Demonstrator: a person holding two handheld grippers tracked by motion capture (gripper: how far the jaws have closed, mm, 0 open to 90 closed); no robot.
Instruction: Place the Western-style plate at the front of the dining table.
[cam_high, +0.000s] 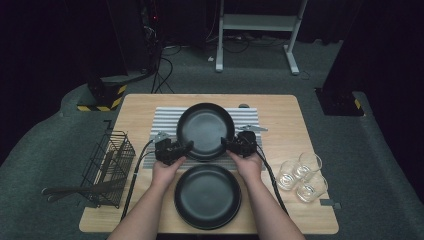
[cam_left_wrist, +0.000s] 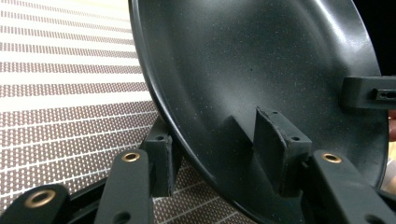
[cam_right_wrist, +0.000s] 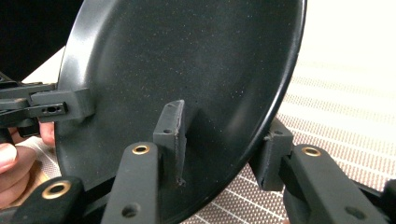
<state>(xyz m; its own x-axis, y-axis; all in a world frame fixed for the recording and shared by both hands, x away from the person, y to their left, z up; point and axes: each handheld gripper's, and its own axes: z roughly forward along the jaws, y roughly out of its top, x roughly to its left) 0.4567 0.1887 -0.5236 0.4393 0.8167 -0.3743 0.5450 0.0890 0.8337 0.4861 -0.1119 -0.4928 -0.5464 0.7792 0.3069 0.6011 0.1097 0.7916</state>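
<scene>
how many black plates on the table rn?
2. Far plate sits over the striped mat, gripped at its rim by the left tongs and right tongs. Near plate lies on the table's front edge.

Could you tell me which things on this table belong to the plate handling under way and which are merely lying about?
In the job:
- far black plate, gripped at opposite rims
- left claw
- right claw
- striped mat beneath it
- near black plate

Lying about:
- wire basket
- three glasses
</scene>
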